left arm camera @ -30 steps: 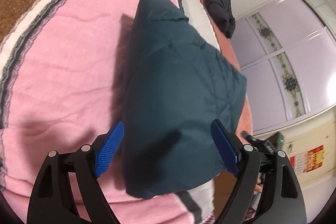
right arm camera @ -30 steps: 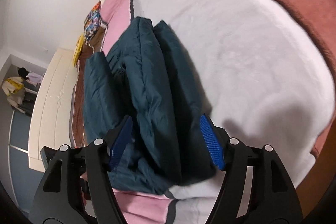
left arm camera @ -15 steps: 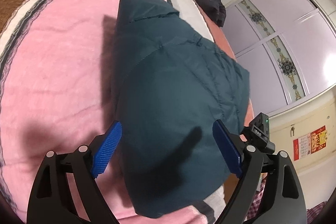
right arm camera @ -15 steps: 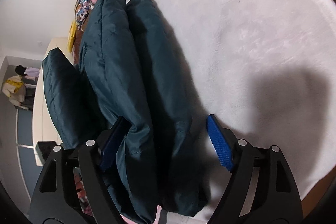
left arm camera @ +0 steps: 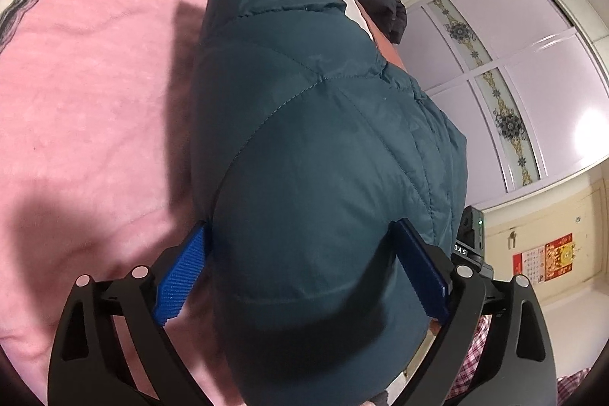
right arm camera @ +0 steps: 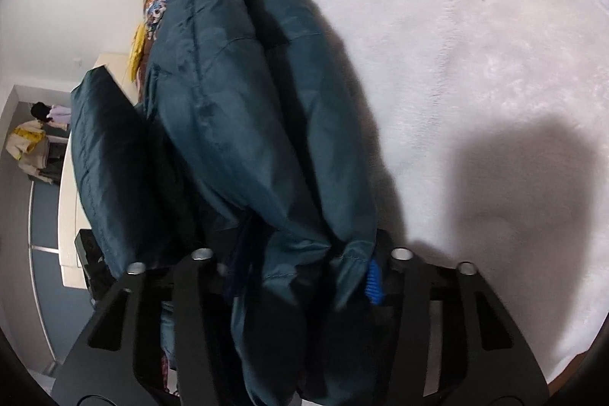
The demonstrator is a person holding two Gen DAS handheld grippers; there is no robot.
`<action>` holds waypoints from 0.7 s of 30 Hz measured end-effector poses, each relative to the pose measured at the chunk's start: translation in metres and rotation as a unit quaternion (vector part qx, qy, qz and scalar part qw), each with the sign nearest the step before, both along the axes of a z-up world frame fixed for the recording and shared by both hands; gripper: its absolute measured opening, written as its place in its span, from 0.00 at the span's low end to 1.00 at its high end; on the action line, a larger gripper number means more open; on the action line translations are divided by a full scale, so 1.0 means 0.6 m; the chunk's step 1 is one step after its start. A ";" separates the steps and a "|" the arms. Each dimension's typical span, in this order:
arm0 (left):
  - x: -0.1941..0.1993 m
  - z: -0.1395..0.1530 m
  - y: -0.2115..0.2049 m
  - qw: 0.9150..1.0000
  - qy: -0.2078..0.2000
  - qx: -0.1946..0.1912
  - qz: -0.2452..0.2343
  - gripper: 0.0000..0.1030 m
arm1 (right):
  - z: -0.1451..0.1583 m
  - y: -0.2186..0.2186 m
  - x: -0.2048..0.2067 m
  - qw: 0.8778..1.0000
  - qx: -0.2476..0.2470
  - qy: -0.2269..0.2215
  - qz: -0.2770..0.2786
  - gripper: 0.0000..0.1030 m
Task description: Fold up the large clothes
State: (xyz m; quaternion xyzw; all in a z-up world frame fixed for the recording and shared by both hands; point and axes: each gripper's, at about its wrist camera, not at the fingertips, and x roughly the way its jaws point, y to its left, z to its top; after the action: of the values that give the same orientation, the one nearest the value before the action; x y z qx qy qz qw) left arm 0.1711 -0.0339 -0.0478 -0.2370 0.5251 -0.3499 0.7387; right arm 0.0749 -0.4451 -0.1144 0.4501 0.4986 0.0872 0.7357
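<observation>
my right gripper (right arm camera: 304, 276) has its jaws closed on the bunched edge of the teal quilted jacket (left arm camera: 323, 177), keeping the folded layers stacked. my left gripper (left arm camera: 300, 276) has its jaws wide, straddling the jacket's puffy end, pads touching the slick padded fabric. the jacket lies on the bed (left arm camera: 95, 82), across its fleecy pink blanket.

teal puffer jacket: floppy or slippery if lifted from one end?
Probably floppy: the teal puffer jacket lies in soft quilted folds. Its sheen suggests slick fabric. The right gripper is pinching bunched layers, so they may creep.
</observation>
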 end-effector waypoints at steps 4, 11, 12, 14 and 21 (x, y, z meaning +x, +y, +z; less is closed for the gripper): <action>-0.012 0.012 0.000 0.999 -0.029 0.019 -0.005 0.70 | 0.013 0.021 -0.002 1.000 -0.025 -0.013 0.009 0.26; -0.036 0.049 -0.012 0.991 -0.115 0.070 -0.012 0.53 | 0.061 0.081 -0.001 0.986 -0.157 -0.049 0.030 0.16; -0.036 0.054 -0.011 0.989 -0.125 0.074 -0.011 0.51 | 0.064 0.087 0.000 0.984 -0.165 -0.053 0.030 0.16; -0.032 0.065 -0.007 0.986 -0.145 0.083 -0.007 0.50 | 0.070 0.098 0.003 0.983 -0.169 -0.066 0.028 0.15; 0.034 0.103 0.048 0.976 -0.182 0.115 0.030 0.49 | 0.088 0.172 0.057 0.980 -0.164 -0.108 0.040 0.14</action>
State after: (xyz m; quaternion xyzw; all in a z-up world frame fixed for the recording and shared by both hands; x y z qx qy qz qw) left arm 0.1914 -0.0049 0.0137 -0.0983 0.4109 -0.3021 0.8545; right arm 0.1089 -0.3421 -0.0618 0.2909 0.4410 0.0818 0.8451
